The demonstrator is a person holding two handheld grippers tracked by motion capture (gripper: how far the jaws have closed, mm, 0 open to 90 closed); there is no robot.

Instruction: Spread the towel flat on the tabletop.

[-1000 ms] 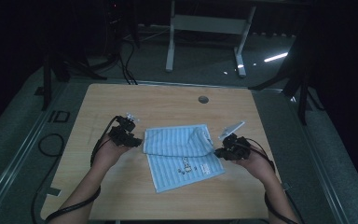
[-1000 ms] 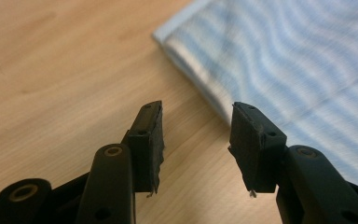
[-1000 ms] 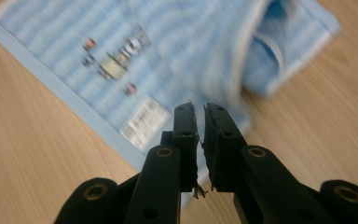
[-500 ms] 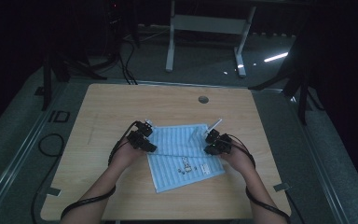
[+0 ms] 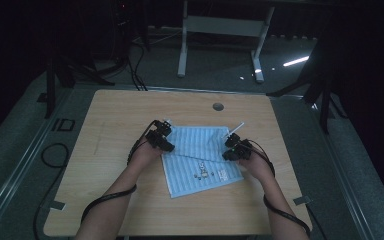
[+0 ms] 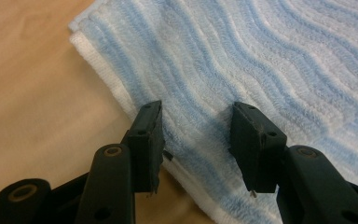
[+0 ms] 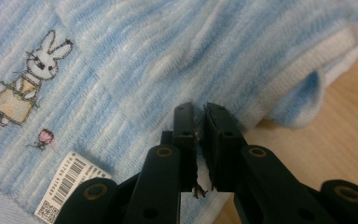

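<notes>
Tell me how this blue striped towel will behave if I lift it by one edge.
The towel will likely droop: it is soft terry, already folded over itself with a curled edge. It looks light, so it should rise easily. Pushed, it would probably bunch rather than slide, since it wrinkles near the right gripper.

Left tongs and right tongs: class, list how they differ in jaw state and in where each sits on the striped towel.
The left tongs stand open, jaws apart over the blue-striped towel near its white-edged left side. The right tongs are shut, jaws nearly together, at the towel's right edge near the rabbit picture and barcode label. Both point down at the same towel.
</notes>
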